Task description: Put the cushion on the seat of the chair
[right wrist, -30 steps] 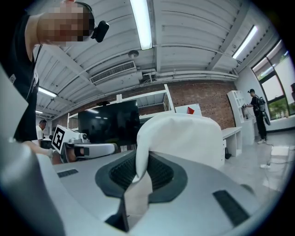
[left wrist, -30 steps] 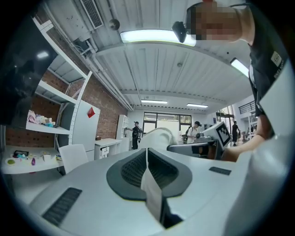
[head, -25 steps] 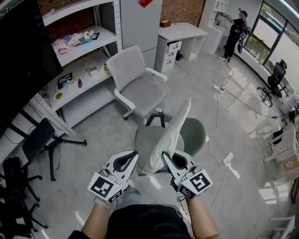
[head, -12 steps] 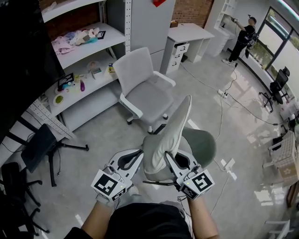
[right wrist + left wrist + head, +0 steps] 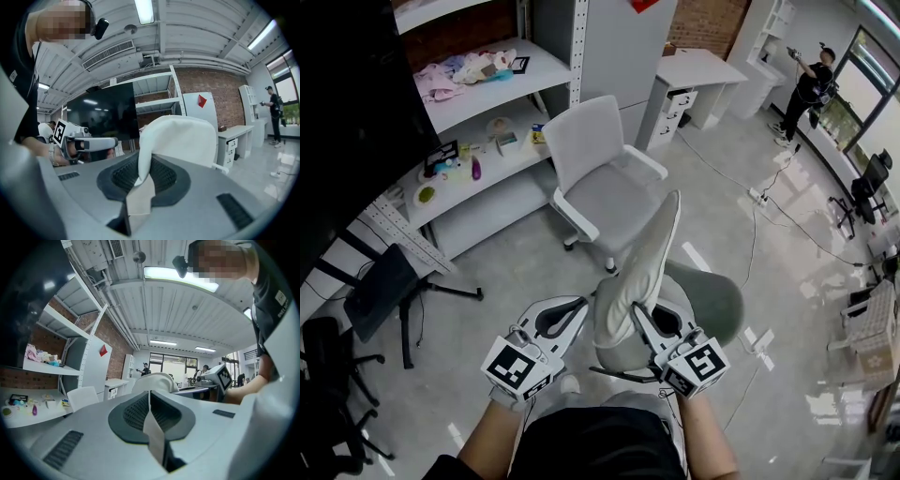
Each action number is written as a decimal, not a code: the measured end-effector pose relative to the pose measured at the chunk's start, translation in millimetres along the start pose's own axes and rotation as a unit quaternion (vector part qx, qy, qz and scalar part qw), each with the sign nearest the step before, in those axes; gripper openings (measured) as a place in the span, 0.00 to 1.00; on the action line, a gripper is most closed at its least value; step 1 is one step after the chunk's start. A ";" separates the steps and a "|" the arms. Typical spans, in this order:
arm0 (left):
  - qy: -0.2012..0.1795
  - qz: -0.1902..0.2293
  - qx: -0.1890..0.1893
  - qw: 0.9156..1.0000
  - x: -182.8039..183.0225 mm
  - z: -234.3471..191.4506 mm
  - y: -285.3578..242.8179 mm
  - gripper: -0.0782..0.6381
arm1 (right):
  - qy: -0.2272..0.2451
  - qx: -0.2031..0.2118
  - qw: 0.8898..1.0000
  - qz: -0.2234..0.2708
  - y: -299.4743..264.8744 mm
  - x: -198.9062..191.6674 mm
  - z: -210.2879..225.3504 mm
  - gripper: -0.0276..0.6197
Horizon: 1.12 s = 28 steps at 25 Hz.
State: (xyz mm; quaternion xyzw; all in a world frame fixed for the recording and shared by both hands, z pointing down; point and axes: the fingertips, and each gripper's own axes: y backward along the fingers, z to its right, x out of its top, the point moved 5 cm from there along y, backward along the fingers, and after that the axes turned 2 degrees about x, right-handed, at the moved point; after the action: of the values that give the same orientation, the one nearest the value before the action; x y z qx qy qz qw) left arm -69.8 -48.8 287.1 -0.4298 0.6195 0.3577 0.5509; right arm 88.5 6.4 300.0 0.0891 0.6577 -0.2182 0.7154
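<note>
**Cushion in transit, not yet seated: slip risk**

The left gripper point(image 5: 581, 306) and right gripper point(image 5: 638, 315) are each nipped narrow on the bottom edge of the cushion point(image 5: 643, 267). The cushion stands upright, short of the chair point(image 5: 614, 197). Judgement: such thin edge holds may slip. The tall cushion may also flop over and snag an armrest point(image 5: 645, 161).

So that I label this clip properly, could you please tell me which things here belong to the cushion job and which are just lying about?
Job: cushion, held by left gripper and right gripper; grey chair, its seat bare.
Lying about: shelf clutter, white desk, floor cable, black stand, round green stool.
</note>
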 end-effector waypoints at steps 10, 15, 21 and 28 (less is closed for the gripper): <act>0.012 -0.008 0.070 0.997 -11.3 28.9 -9.3 0.14 | 0.000 0.063 0.998 -0.022 13.7 -9.8 24.3 0.14; 0.016 -0.012 0.099 0.995 -16.6 46.2 -16.7 0.14 | -0.008 0.090 0.995 -0.035 24.8 -18.8 39.9 0.14; 0.024 -0.024 0.119 0.992 -23.8 57.4 -23.3 0.14 | -0.006 0.106 0.993 -0.058 28.7 -30.7 53.2 0.14; 0.040 -0.036 0.129 0.990 -42.8 61.7 -30.0 0.14 | -0.021 0.098 0.991 -0.091 36.7 -55.0 71.0 0.14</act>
State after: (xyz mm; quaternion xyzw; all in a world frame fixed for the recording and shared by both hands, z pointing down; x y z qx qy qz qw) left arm -17.8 2.5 322.0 -0.3916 0.6660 0.2370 0.5890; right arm 166.1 20.3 356.5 0.0937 0.6231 -0.3476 0.6943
